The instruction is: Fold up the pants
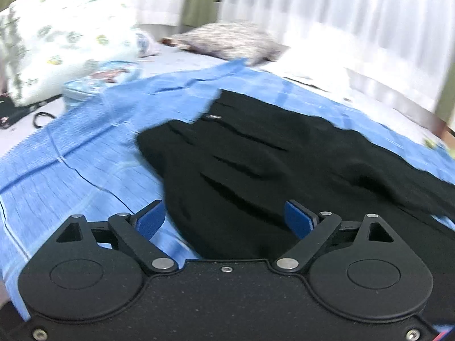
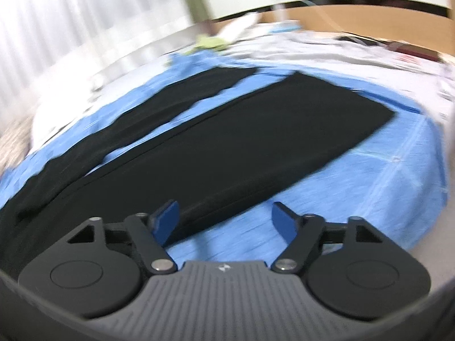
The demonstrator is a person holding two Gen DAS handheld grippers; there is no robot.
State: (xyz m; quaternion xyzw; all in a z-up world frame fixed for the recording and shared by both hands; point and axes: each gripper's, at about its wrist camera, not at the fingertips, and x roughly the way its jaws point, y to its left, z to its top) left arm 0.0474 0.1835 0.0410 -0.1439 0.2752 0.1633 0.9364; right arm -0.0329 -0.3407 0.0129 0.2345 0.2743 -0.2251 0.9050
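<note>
Black pants (image 1: 256, 164) lie spread on a blue cloth (image 1: 71, 176) on a bed. In the left wrist view I see the wrinkled waist end with a metal button (image 1: 213, 117). My left gripper (image 1: 224, 218) is open and empty, just above the waist's near edge. In the right wrist view the pants (image 2: 256, 142) show two separate legs running away from me, with the blue cloth (image 2: 369, 184) between and around them. My right gripper (image 2: 224, 218) is open and empty over the near edge of the nearer leg. Both views are motion-blurred.
A white patterned pillow (image 1: 65, 42) and a grey patterned cushion (image 1: 230, 39) lie at the bed's far end, with white curtains (image 1: 341, 14) behind. A black cable (image 1: 42, 118) lies at left. A wooden headboard (image 2: 355, 17) and loose bedding (image 2: 327, 48) sit beyond the legs.
</note>
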